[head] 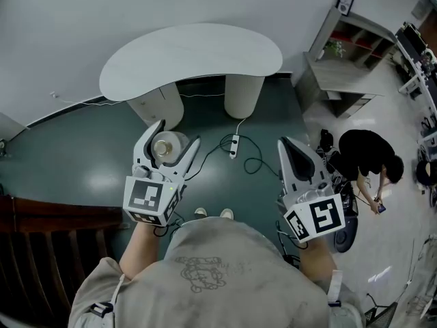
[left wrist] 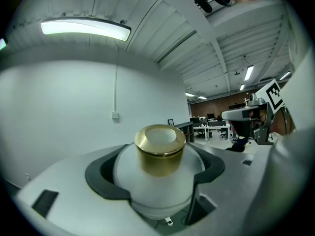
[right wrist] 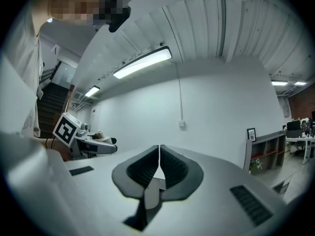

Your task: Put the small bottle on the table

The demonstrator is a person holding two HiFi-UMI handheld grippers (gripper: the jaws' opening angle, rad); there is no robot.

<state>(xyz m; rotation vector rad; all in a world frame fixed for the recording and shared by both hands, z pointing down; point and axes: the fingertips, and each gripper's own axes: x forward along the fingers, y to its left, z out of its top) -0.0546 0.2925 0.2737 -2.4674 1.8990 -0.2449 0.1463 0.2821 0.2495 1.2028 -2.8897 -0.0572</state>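
Small bottle: round, frosted white, gold-capped

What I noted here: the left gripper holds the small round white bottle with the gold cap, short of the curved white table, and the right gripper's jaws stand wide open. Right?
No. The right gripper is shut and empty: the right gripper view shows its pads meeting. The left gripper does hold the small round white bottle with the gold cap, short of the curved white table.
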